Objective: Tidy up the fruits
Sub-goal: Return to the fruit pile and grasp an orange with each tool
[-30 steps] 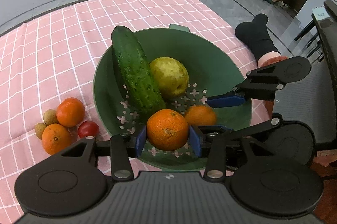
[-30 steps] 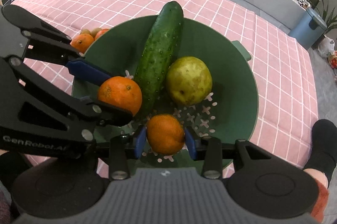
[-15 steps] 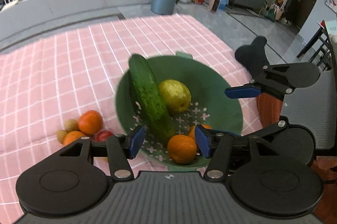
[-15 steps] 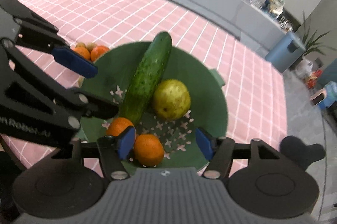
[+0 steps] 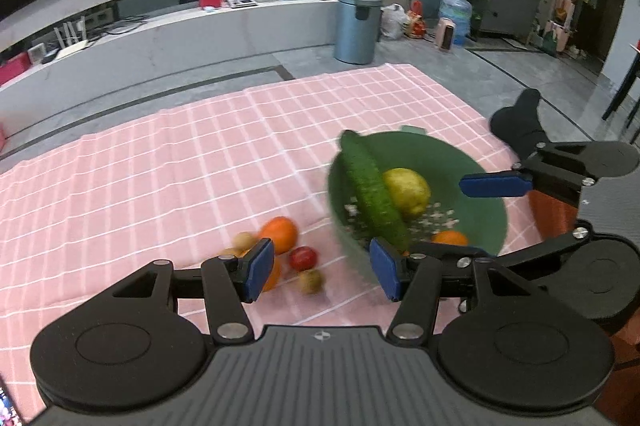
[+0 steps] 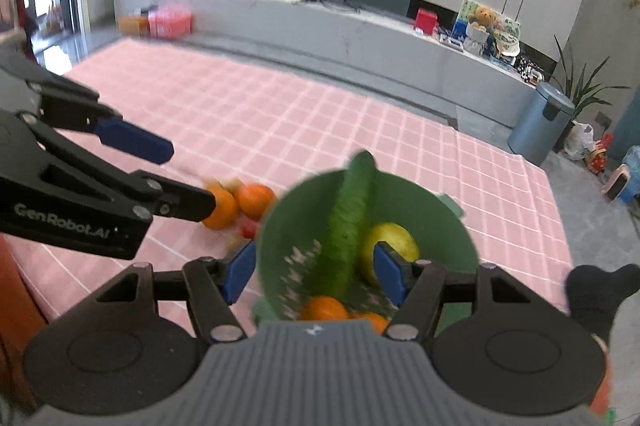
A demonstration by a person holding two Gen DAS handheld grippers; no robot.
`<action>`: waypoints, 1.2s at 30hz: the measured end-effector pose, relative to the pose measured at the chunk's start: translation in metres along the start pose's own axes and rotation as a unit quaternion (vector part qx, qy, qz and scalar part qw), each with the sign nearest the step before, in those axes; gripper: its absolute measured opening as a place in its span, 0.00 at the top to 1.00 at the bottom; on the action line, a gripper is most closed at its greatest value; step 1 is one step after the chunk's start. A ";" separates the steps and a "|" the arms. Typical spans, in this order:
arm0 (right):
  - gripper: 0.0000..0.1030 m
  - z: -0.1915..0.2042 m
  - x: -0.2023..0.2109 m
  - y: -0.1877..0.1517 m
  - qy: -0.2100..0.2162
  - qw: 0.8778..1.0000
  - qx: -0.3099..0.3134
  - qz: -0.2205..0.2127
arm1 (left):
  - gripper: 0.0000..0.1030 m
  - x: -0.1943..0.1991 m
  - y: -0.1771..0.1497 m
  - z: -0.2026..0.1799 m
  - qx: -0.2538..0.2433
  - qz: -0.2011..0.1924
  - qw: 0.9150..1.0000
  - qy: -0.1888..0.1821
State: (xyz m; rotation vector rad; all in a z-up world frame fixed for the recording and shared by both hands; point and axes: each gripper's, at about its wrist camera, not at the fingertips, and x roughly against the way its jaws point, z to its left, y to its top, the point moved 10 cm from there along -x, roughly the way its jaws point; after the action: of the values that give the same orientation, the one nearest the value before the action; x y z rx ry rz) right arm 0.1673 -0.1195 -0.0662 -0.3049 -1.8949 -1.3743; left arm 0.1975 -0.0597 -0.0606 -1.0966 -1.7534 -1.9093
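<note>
1. Fruit sits in the green colander at right centre: cucumber, pear, tangerines.
2. Left gripper and right gripper gape apart, empty.
3. Loose tangerine and tomato lie lower centre on the pink cloth.

Cucumber, pear in bowl; loose fruits left of it on cloth

both grippers, left and right, show matte black linkages, silver screws, blue jaws; white "genrobot.ai" lettering marks one arm.
</note>
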 end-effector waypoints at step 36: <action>0.63 0.094 -0.098 0.023 0.077 0.958 0.276 0.035 | 0.38 -0.053 -0.062 0.087 0.084 0.017 0.995 -0.055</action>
State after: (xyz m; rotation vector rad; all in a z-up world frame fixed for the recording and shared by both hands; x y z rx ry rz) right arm 0.2060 -0.0039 -0.1300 0.0150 -2.0192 -0.7505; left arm 0.2165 0.0212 -0.1459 -1.1817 -1.9024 -1.6763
